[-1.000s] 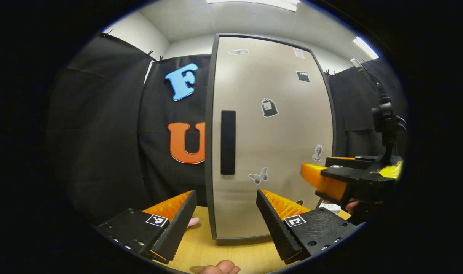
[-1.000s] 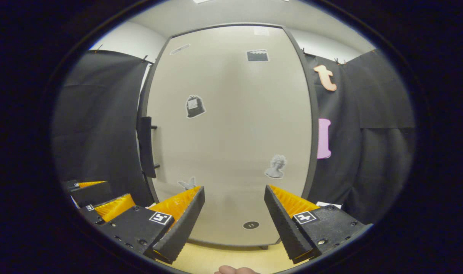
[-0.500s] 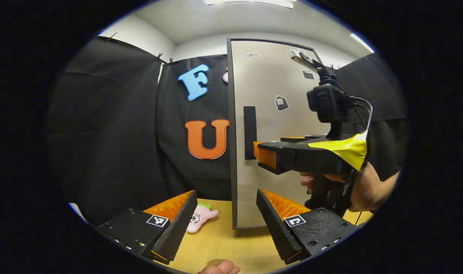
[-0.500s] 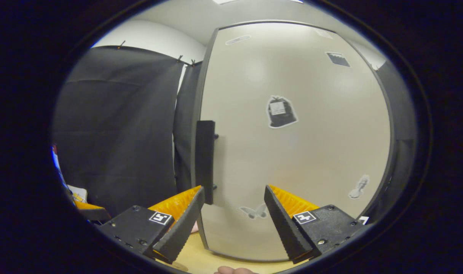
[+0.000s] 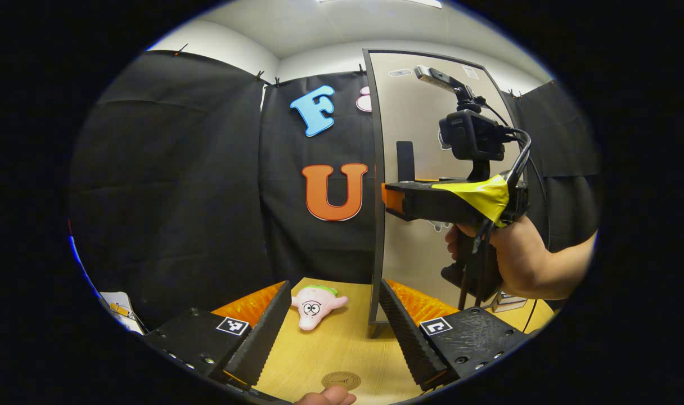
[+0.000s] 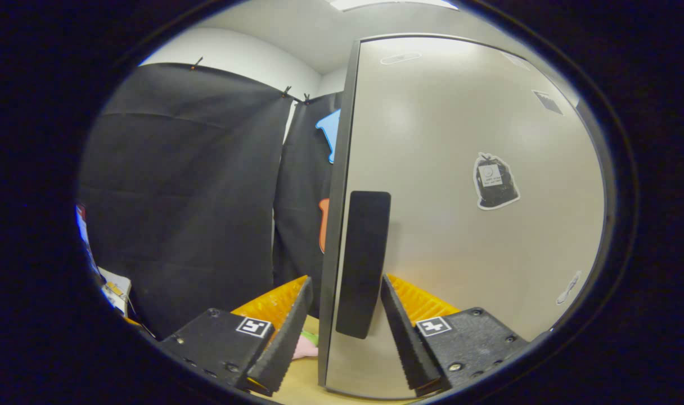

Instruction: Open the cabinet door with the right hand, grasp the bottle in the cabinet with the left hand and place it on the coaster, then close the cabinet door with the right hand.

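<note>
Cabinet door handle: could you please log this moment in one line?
right tool: open, straddling handle | cabinet door: shut | left tool: open, idle

The right gripper (image 6: 345, 329) sat with its jaws apart, straddling the lower end of the black upright bar handle (image 6: 363, 263). No contact between either finger and the handle could be confirmed. The handle was mounted near the left edge of the tall beige cabinet door with its dark grey frame (image 6: 460, 236). A black bag-shaped sticker (image 6: 495, 181) sat on the door, right of the handle. A strip of light wooden tabletop (image 6: 300, 385) showed between the fingers, with a small pink soft toy (image 6: 307, 346) partly hidden behind the left finger.
</note>
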### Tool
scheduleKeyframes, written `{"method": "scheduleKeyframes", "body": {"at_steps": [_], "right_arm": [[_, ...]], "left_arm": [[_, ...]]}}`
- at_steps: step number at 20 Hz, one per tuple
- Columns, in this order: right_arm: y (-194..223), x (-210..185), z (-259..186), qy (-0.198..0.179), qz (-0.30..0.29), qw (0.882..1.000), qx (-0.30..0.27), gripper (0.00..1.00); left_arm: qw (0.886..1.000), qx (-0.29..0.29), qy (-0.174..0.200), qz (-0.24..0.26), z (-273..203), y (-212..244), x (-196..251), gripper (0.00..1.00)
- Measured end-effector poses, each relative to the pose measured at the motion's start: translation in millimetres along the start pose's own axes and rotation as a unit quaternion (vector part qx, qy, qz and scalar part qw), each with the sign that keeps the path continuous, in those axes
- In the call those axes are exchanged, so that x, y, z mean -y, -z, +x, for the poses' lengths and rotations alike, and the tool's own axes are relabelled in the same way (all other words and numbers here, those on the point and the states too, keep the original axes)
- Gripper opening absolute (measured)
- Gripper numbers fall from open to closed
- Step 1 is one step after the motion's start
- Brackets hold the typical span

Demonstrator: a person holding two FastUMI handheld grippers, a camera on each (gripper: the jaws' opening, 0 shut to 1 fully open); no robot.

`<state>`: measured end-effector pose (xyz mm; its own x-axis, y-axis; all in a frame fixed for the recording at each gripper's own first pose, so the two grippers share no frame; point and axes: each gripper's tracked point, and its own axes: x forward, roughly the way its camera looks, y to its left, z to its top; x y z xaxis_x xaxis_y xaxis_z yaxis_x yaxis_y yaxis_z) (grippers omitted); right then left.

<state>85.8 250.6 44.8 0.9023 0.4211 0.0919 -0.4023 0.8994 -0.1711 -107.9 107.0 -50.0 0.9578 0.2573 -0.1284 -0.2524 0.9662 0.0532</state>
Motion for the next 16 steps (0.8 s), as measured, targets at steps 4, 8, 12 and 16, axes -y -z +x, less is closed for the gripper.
{"method": "scheduleKeyframes", "body": {"at_steps": [4, 8, 12, 16], "right_arm": [[2, -3, 0, -0.004, 0.01, 1.0, -0.022, 0.32], [3, -6, -5, -0.026, 0.009, 0.999, -0.032, 0.27], [2, -9, -17, -0.043, 0.012, 0.998, -0.041, 0.26], [-3, -20, -43, -0.074, 0.009, 0.996, -0.042, 0.26]], "left_arm": [[1.0, -0.002, 0.009, 0.002, -2, 5, 7, 0.94], [1.0, 0.003, 0.01, -0.003, -2, 1, 6, 0.94], [1.0, 0.001, -0.005, -0.011, -4, 4, -6, 0.95], [0.999, -0.005, -0.031, -0.024, -11, 13, -32, 0.94]]}}
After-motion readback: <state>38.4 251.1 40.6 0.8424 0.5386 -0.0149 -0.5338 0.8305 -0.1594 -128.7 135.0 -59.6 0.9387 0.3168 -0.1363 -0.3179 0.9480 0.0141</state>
